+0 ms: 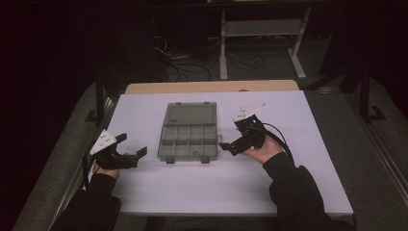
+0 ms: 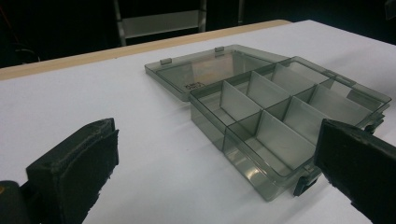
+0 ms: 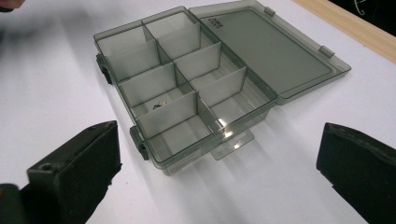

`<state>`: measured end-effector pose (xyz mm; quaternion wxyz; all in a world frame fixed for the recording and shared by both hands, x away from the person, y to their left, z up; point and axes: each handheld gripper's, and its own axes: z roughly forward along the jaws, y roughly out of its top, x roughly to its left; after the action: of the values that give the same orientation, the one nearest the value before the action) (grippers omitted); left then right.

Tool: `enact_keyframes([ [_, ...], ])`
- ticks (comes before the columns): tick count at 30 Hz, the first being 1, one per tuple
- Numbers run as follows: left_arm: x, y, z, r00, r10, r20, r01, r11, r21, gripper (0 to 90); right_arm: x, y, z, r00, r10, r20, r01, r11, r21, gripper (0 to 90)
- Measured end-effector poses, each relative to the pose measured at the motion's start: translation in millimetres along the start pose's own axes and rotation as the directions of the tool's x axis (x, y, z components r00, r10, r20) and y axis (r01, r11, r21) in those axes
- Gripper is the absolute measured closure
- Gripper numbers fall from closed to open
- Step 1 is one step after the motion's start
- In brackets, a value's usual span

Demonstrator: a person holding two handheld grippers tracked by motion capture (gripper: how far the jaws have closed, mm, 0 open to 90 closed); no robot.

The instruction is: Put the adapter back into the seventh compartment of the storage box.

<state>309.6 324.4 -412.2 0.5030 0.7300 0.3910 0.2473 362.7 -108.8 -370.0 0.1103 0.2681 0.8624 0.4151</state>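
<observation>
White tabletop (image 1: 211, 183) fills the near ground, dim room all around it. Nearest in the high view come two dark sleeves rising from the bottom edge. On the left side, the left gripper (image 1: 133, 145) hovers near the table's left edge, jaws spread wide with nothing between them. Across the table, the right gripper (image 1: 227, 145) sits just beside the box's right end, jaws likewise parted and empty, its cable looping back past the wrist.

Between the two lies the clear grey compartment box (image 1: 188, 139), roughly mid-table, apart from both grippers. Its long axis runs left to right across the table; the tray has two rows of four cells, the clasps face the person, and the open lid (image 1: 190, 115) lies flat behind the tray, hinged on the far side and pointing away.

Now the right gripper view gives something the high view barely hints at: a small metallic piece (image 3: 160, 103) resting in one of the near-row cells, plus a clear hang tab (image 3: 232, 143) sticking out of the box's end toward the camera. The left gripper view looks in from the opposite end, and there the cells (image 2: 280, 140) it faces look bare, with a small label (image 2: 192, 85) legible on the lid.

Farther back, a wooden strip (image 1: 211, 86) edges the table, then a white shelf frame (image 1: 262, 29) and tangled cables (image 1: 192, 62) on the floor.
</observation>
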Motion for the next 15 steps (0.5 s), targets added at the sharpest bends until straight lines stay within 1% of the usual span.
enact_keyframes([
  [8, 0.0, 0.0, 0.1, 1.0, 0.001, 0.002, -0.001, 1.0, 0.001, 0.0, -4.1, -3.9, -9.1, 0.9998, 0.02, 0.004, -0.02, 0.999, -0.028, 0.0],
  [15, -0.1, 0.0, 0.3, 1.0, 0.002, 0.004, -0.002, 1.0, 0.001, 0.0, -3.8, -6.6, -11.8, 0.9996, 0.026, 0.009, -0.025, 0.999, -0.034, 0.0],
])
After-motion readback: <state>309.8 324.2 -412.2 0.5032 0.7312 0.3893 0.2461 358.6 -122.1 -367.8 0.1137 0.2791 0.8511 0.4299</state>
